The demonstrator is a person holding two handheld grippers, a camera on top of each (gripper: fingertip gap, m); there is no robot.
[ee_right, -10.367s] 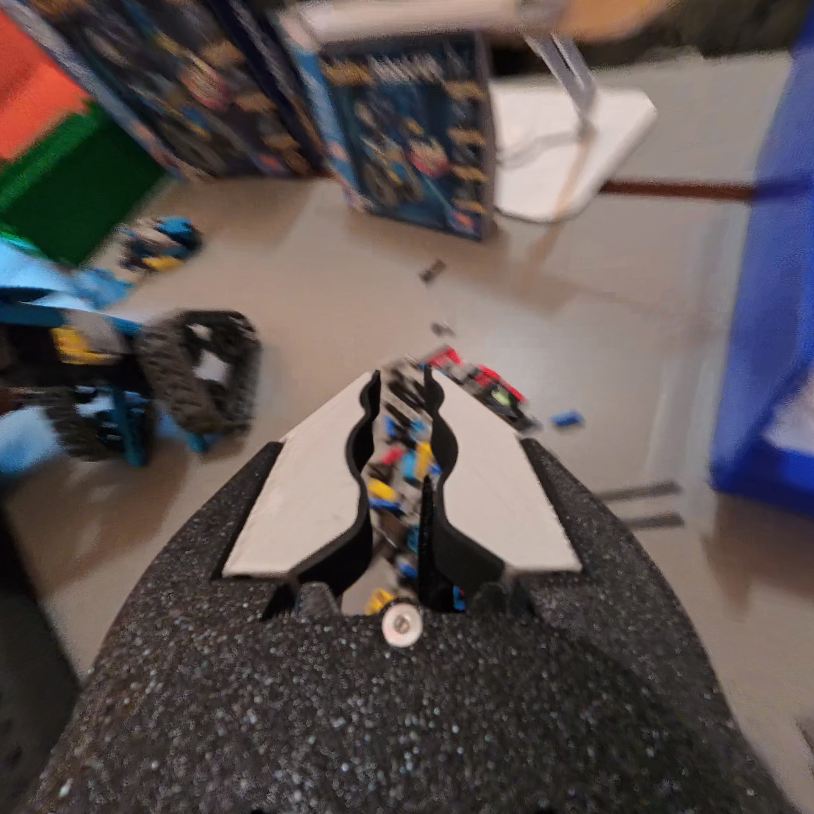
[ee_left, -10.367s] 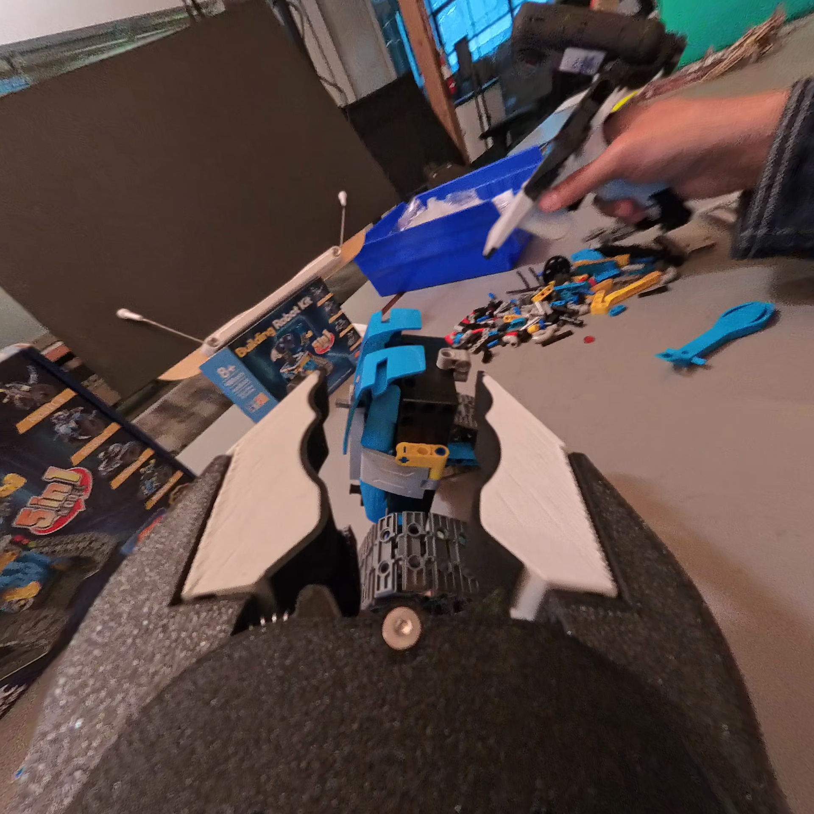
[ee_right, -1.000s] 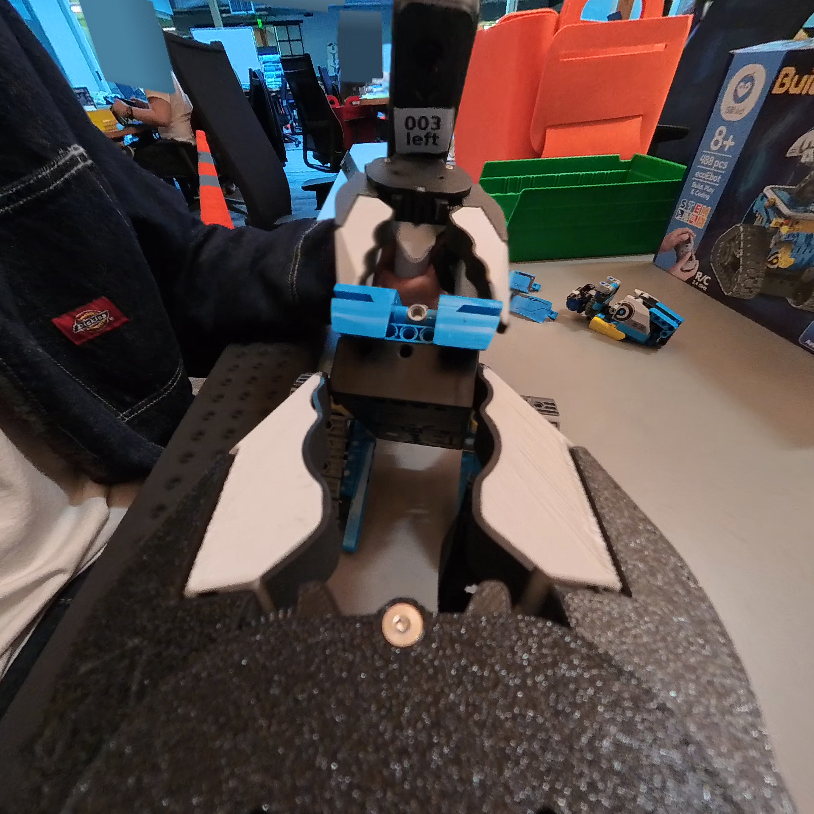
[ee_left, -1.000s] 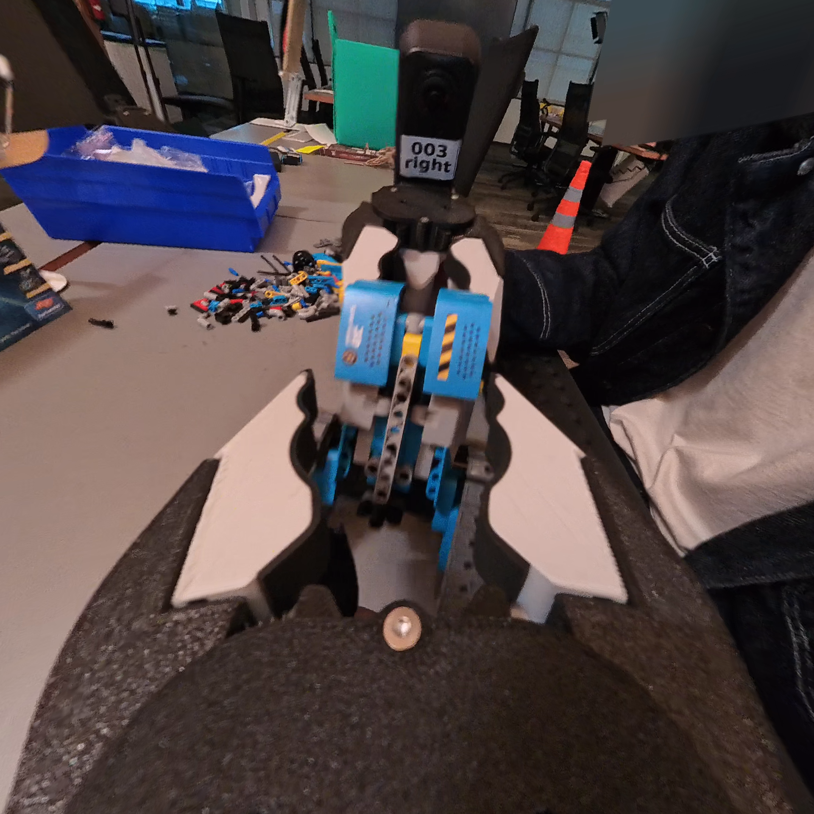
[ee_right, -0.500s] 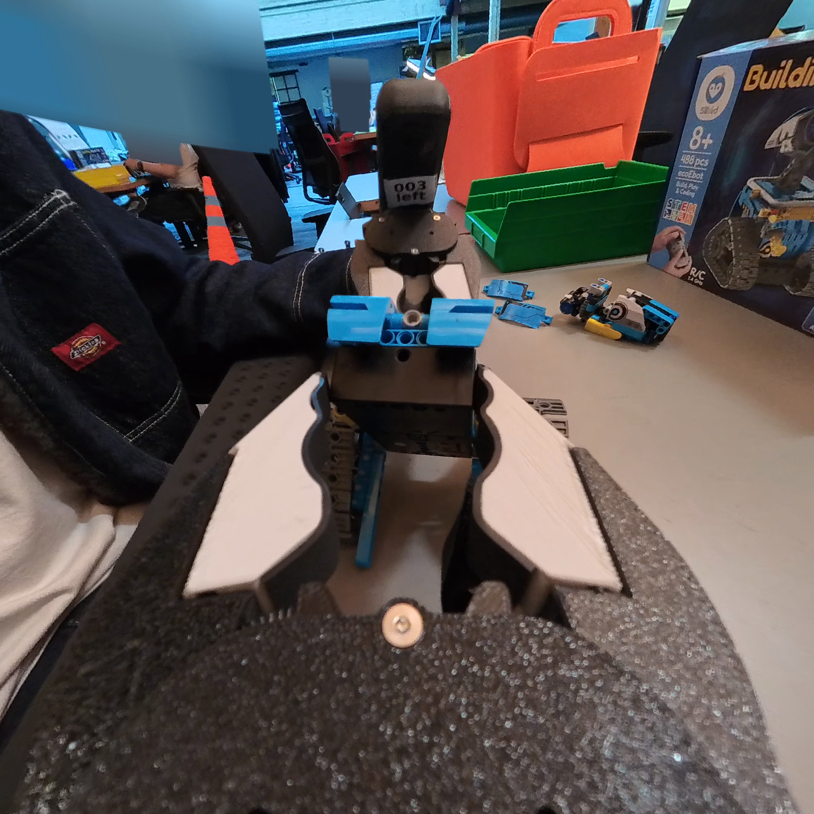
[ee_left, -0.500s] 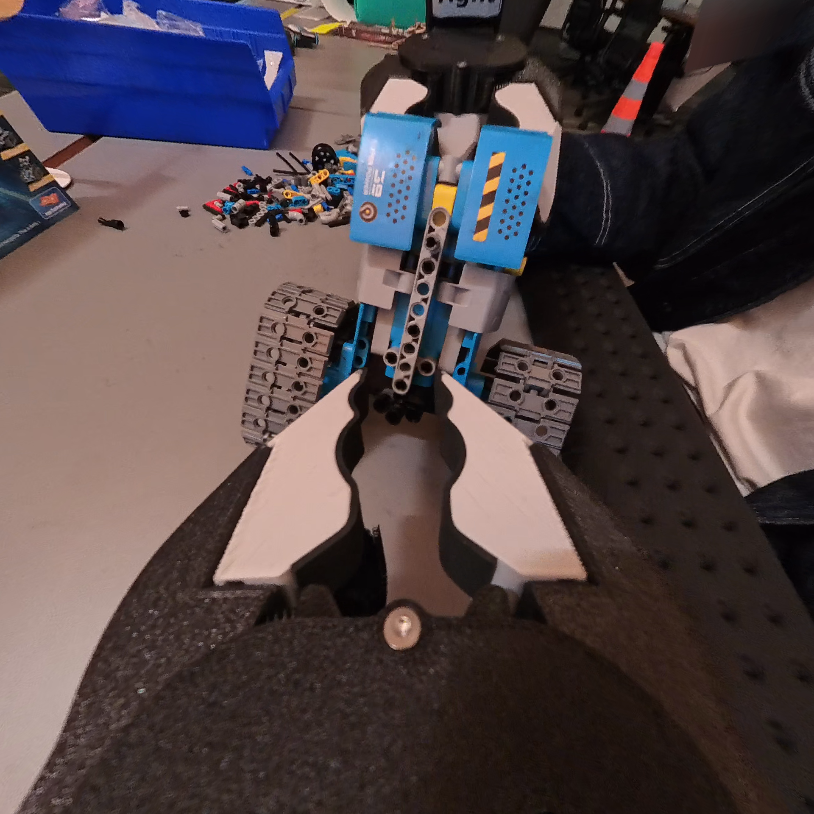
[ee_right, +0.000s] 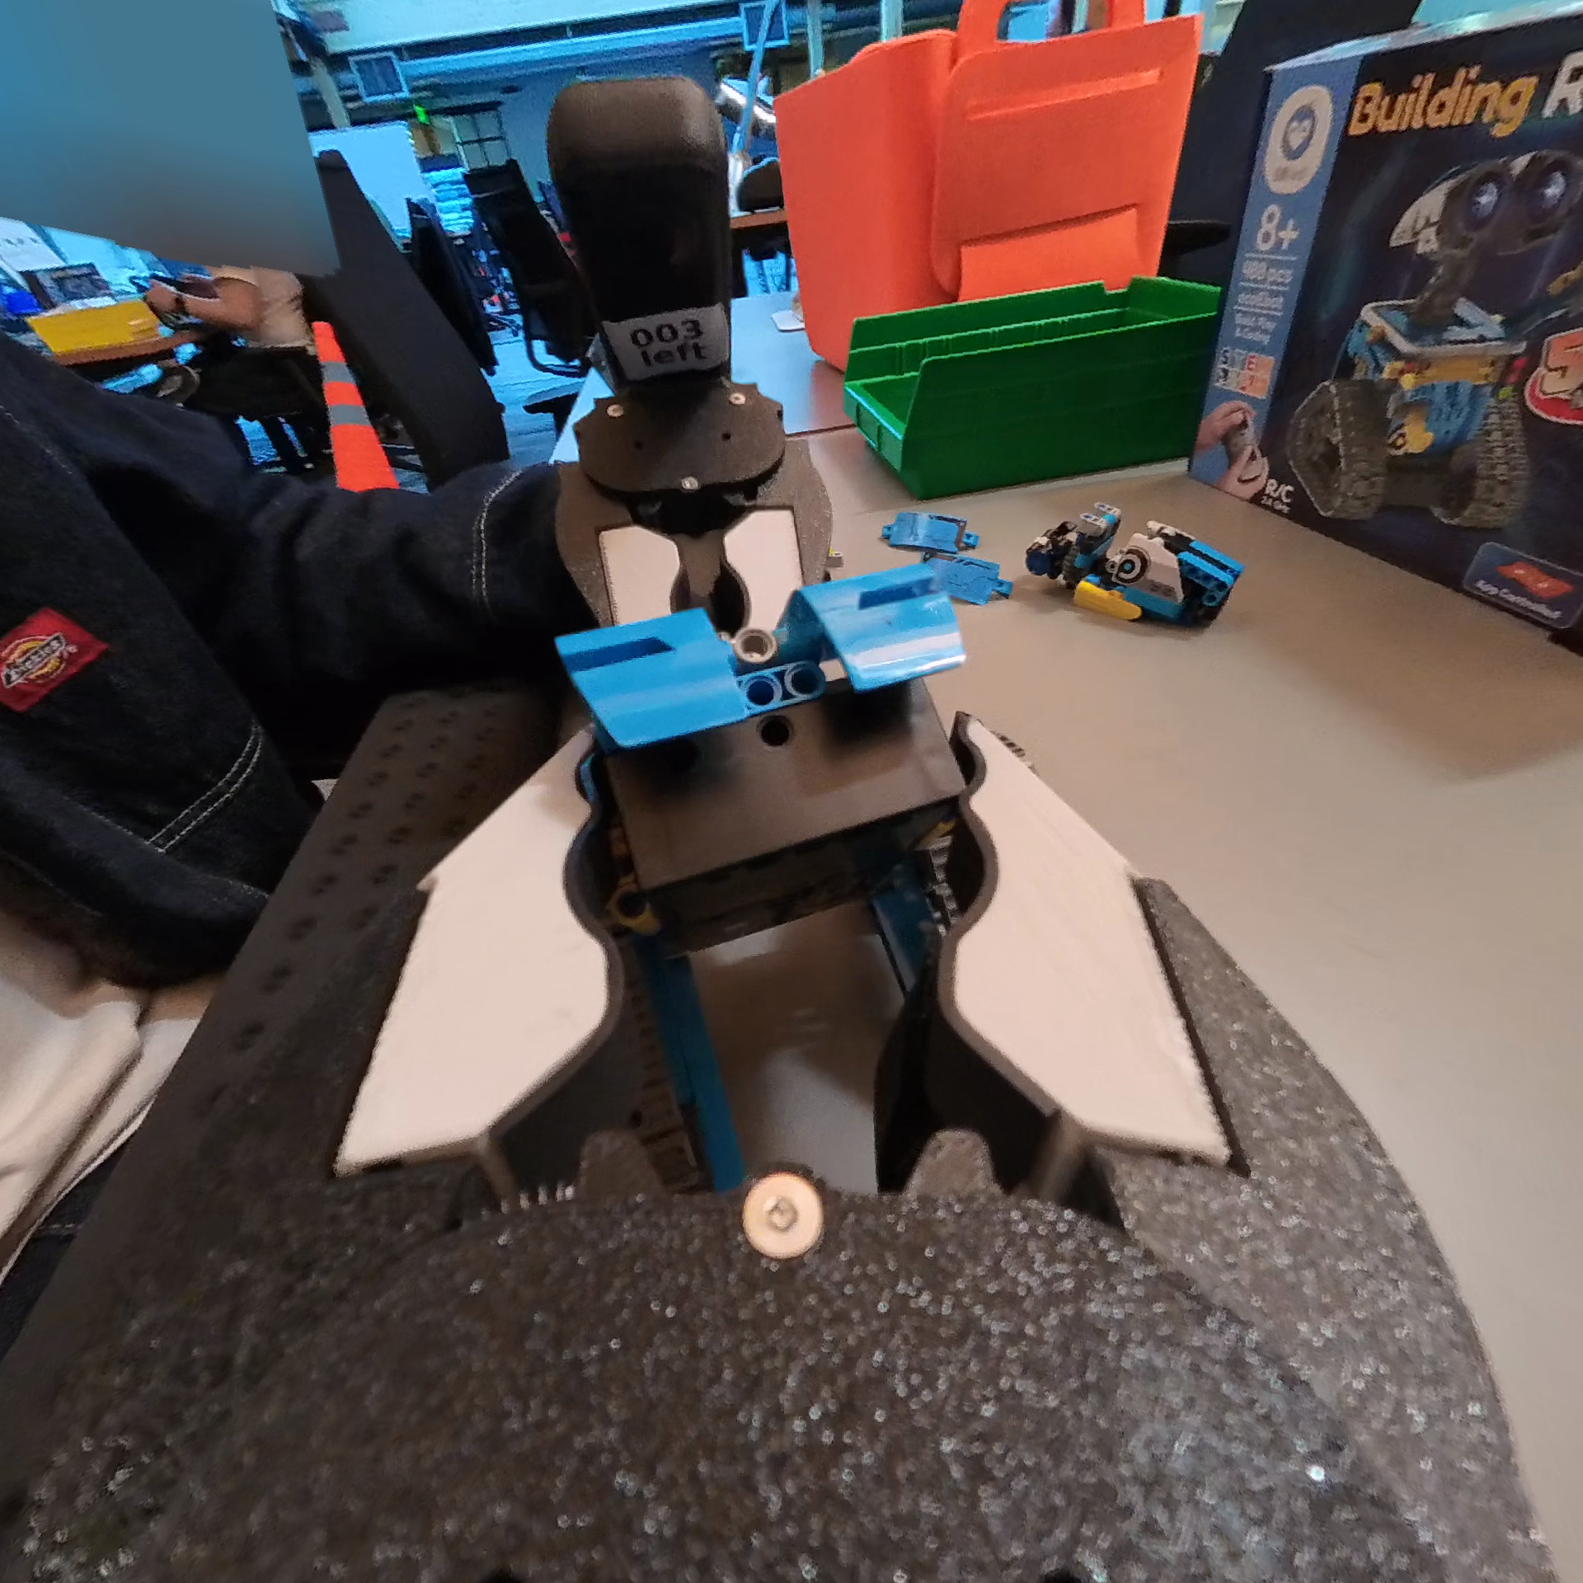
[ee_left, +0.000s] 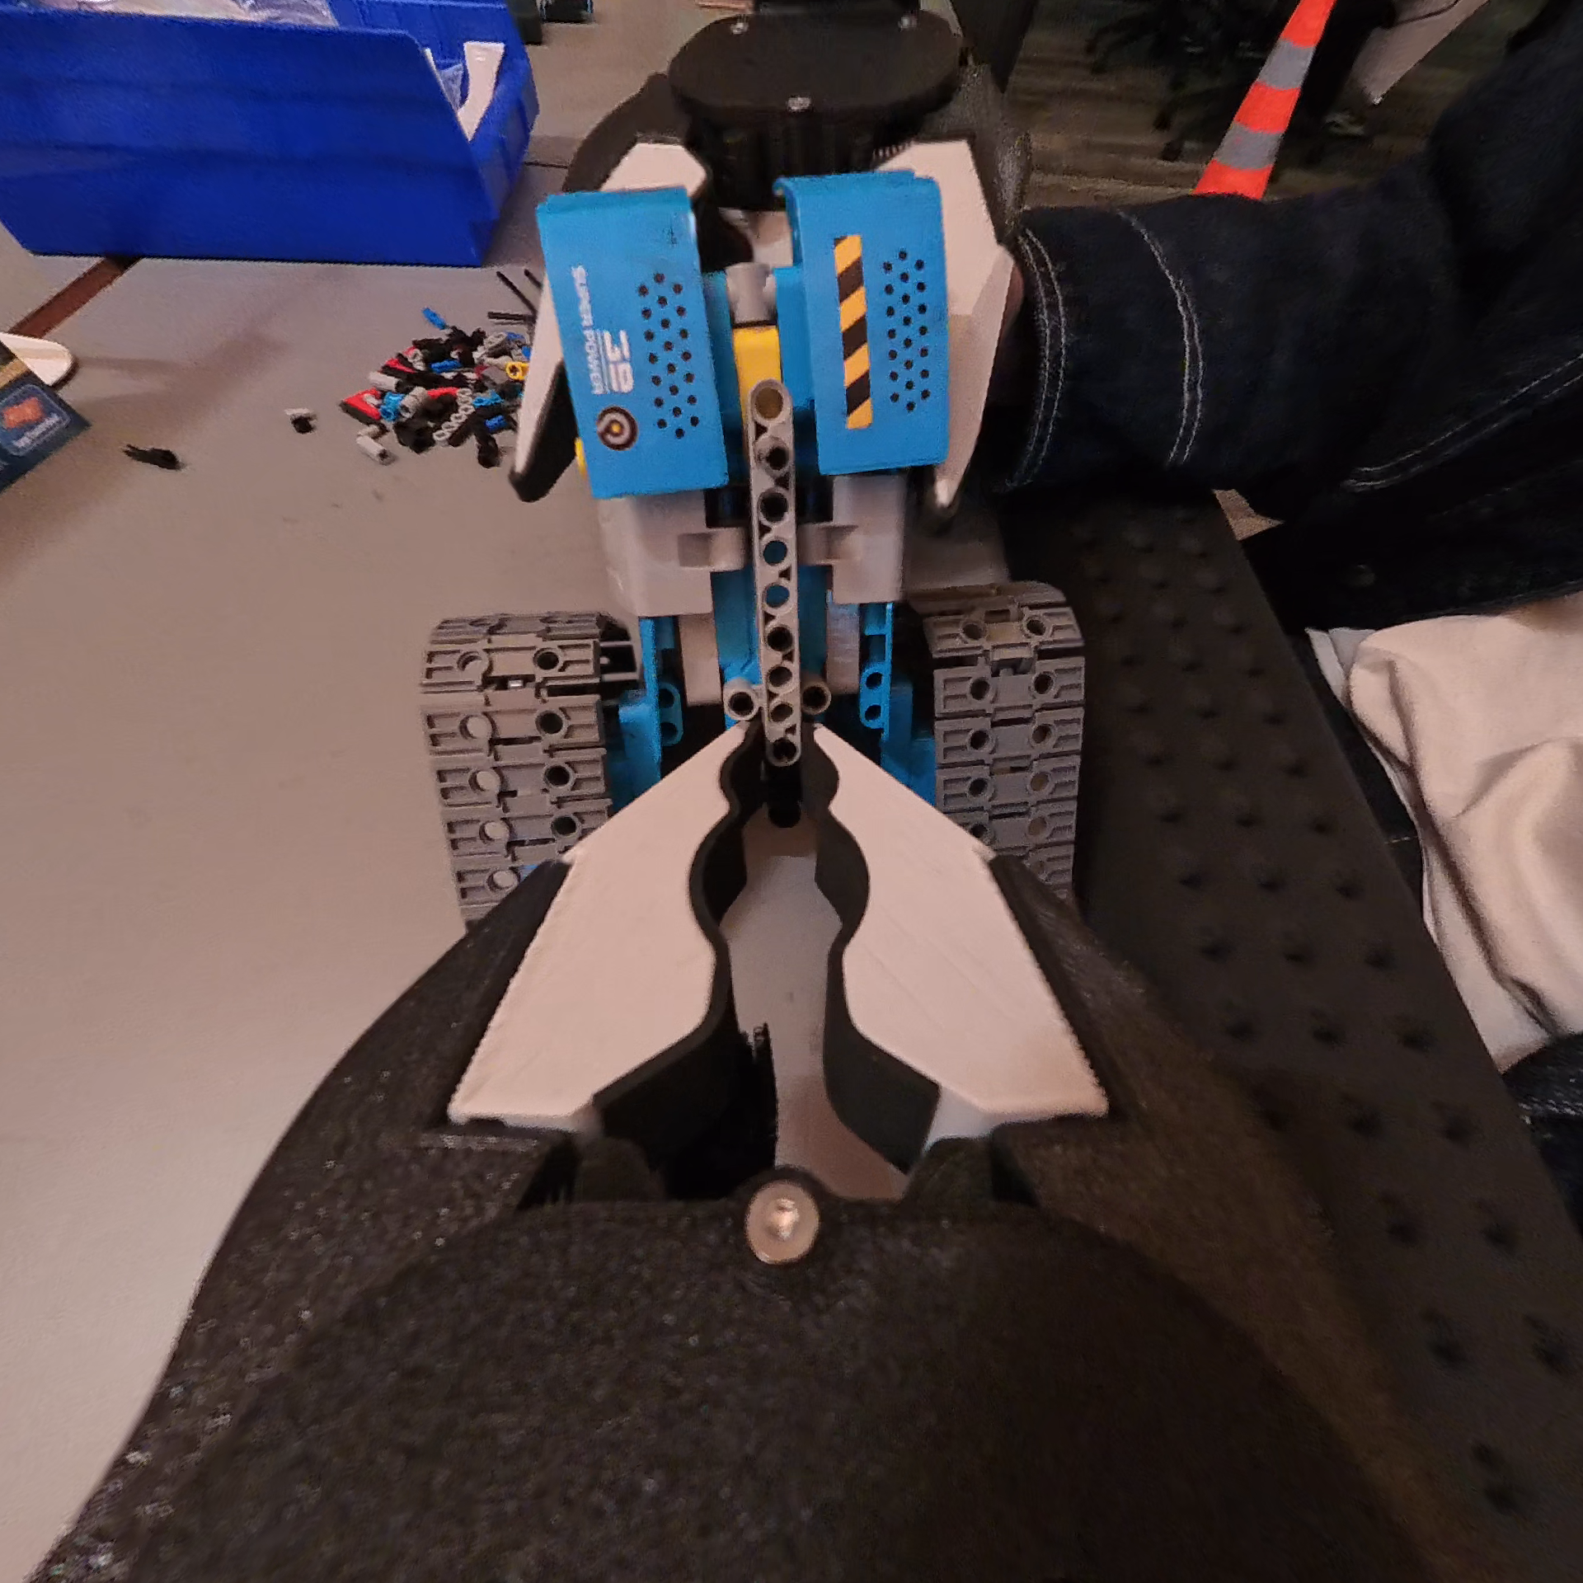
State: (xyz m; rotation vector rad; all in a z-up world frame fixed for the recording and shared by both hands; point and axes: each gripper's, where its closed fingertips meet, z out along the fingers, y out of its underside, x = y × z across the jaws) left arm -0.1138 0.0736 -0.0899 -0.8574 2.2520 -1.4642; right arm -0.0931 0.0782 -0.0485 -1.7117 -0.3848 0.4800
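Note:
A brick-built tracked robot point(ee_left: 651, 385) with blue panels, grey treads and a black block point(ee_right: 771, 805) stands at the edge of the grey table. My right gripper point(ee_right: 784, 797) is shut on the black block, one finger on each side. It also shows in the left wrist view point(ee_left: 745, 480), clamping the upper body from behind. My left gripper point(ee_left: 781, 741) is closed narrow on the lower end of a grey perforated beam point(ee_left: 775, 557) on the robot's front. In the right wrist view the left gripper point(ee_right: 702, 600) shows behind the blue panels.
A blue bin point(ee_left: 257, 154) and a pile of small parts point(ee_left: 437, 403) lie on the table. A black perforated board point(ee_left: 1242, 771) runs along the near edge by a dark denim sleeve point(ee_left: 1285, 360). A green bin point(ee_right: 1028, 385), orange bag point(ee_right: 985, 154), kit box point(ee_right: 1413, 300) and small brick assembly point(ee_right: 1131, 574) stand behind. Across from one pair of fingers to the other is roughly 5 cm.
My left gripper has let go of the robot's body, drawn back and closed narrow on the grey beam's lower end. My right gripper still clamps the robot, which now tilts slightly.

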